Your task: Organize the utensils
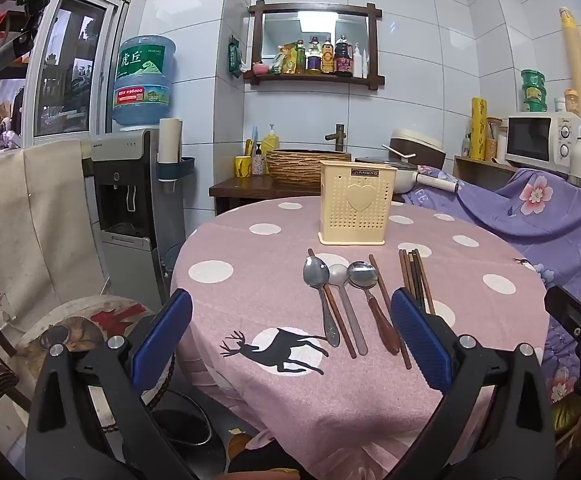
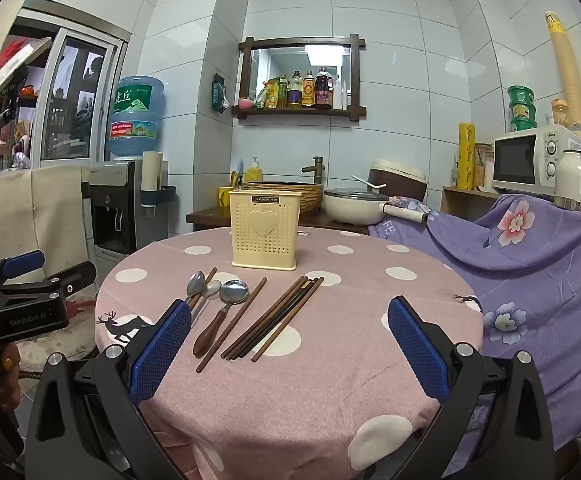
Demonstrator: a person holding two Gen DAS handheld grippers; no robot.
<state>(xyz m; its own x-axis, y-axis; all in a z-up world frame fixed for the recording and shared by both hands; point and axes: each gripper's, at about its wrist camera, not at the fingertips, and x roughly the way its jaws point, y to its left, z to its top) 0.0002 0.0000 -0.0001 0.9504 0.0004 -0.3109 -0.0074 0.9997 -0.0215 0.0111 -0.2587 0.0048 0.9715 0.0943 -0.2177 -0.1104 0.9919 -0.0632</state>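
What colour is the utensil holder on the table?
Pale yellow utensil holder, perforated with a heart on its front; clearest in the right wrist view.

We see a round table (image 2: pixel 330 392) under a pink polka-dot cloth (image 2: pixel 370 280). At its far side stands a cream utensil holder (image 2: pixel 265 229). Nearer, three spoons (image 1: pixel 342 284) lie left with two single chopsticks (image 2: pixel 232 324) among them, and a bundle of chopsticks (image 2: pixel 278 318) lies right.

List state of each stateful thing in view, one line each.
left gripper: open, empty
right gripper: open, empty
utensil holder: upright, nothing seen sticking out
three spoons: flat on tablecloth, bowls up
chopsticks: flat on tablecloth, loose group
microwave: door shut
lidded pot: lid on
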